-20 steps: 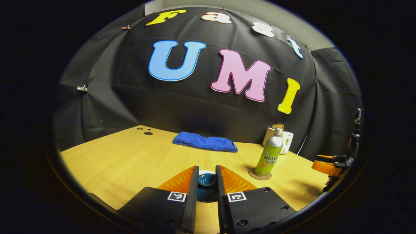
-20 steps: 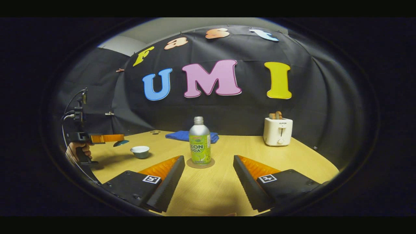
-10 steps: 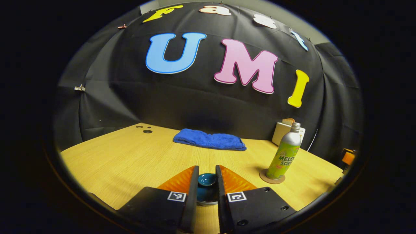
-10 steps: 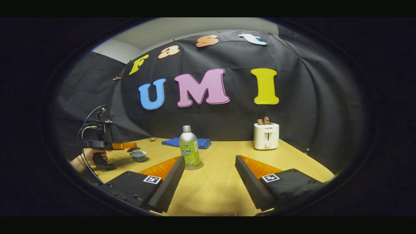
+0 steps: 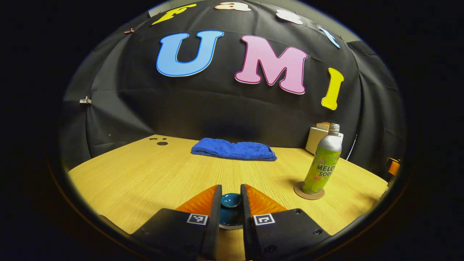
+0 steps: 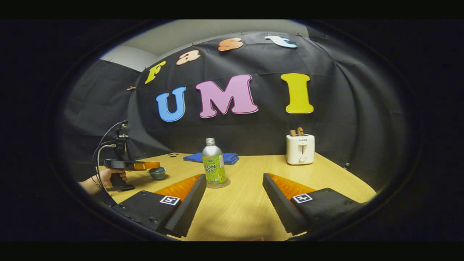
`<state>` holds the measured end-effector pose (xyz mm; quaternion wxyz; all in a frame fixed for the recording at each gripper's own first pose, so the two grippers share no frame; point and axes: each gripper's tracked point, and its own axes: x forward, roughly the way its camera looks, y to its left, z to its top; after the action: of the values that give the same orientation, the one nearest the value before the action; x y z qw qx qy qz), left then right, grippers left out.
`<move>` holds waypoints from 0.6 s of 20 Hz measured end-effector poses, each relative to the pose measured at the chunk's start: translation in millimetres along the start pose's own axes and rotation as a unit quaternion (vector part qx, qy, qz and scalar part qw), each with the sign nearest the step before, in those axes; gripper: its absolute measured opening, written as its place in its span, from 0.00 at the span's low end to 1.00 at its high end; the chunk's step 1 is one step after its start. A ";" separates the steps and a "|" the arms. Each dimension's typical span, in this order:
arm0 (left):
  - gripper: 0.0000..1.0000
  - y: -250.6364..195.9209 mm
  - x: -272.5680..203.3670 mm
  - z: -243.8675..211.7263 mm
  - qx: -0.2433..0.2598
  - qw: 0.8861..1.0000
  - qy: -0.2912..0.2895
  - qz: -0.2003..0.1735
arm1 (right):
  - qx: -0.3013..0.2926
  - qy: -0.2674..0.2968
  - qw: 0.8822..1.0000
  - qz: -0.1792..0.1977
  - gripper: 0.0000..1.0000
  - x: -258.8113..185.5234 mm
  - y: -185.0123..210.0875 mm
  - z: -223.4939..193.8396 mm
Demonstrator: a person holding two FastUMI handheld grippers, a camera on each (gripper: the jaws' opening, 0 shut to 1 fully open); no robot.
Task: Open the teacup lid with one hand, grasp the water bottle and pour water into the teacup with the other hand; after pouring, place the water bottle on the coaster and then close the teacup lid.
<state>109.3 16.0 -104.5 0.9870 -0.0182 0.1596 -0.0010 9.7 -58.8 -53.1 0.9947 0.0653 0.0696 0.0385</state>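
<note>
In the left gripper view, the small glazed dark-blue ceramic teacup lid (image 5: 231,200) was pinched by its knob between the nearly closed left gripper (image 5: 231,198) fingers; it was judged light, slippery and breakable.

In the right gripper view, the right gripper (image 6: 234,181) fingers were spread wide and empty, near the green-labelled metal water bottle (image 6: 213,162) on its round coaster (image 6: 225,184).

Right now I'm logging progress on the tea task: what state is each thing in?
teacup lid: gripped at its knob
left claw: shut on the lid
teacup: under the left claw
right claw: open, empty
water bottle: upright on coaster, uncapped
toaster: bread inside
</note>
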 end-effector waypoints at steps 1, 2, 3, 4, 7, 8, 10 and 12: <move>0.35 -1.6 1.5 -1.2 0.003 1.000 0.002 0.000 | 0.002 -0.001 1.000 0.000 0.96 -0.2 -0.1 0.9; 0.35 -2.4 2.9 -2.4 0.009 1.000 0.002 0.002 | 0.003 -0.003 1.000 0.001 0.96 -0.7 0.1 2.5; 0.31 -2.9 3.6 -1.3 0.016 1.000 0.002 0.004 | 0.004 -0.004 1.000 0.002 0.96 -1.8 0.7 3.3; 0.32 -3.9 3.0 -3.1 0.023 1.000 0.004 0.005 | 0.005 -0.005 1.000 0.002 0.96 -1.0 0.4 3.5; 0.33 -5.3 4.4 -4.7 0.045 0.999 0.009 0.010 | 0.005 -0.007 1.000 0.000 0.96 -1.3 -2.0 4.1; 0.35 -5.5 3.8 -5.5 0.050 0.999 0.009 0.013 | 0.007 -0.006 1.000 0.000 0.96 -0.6 -1.8 3.3; 0.36 -5.5 4.3 -5.9 0.055 0.998 0.009 0.017 | 0.009 -0.006 1.000 0.001 0.96 -0.9 -1.6 3.2; 0.41 -7.7 3.1 -6.0 0.054 0.998 0.011 0.015 | 0.009 -0.007 1.000 0.001 0.96 -1.5 -2.2 3.7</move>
<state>110.3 8.0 -110.9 0.9847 0.0374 0.1703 0.0055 9.0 -61.5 -49.6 0.9945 0.0743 0.0634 0.0383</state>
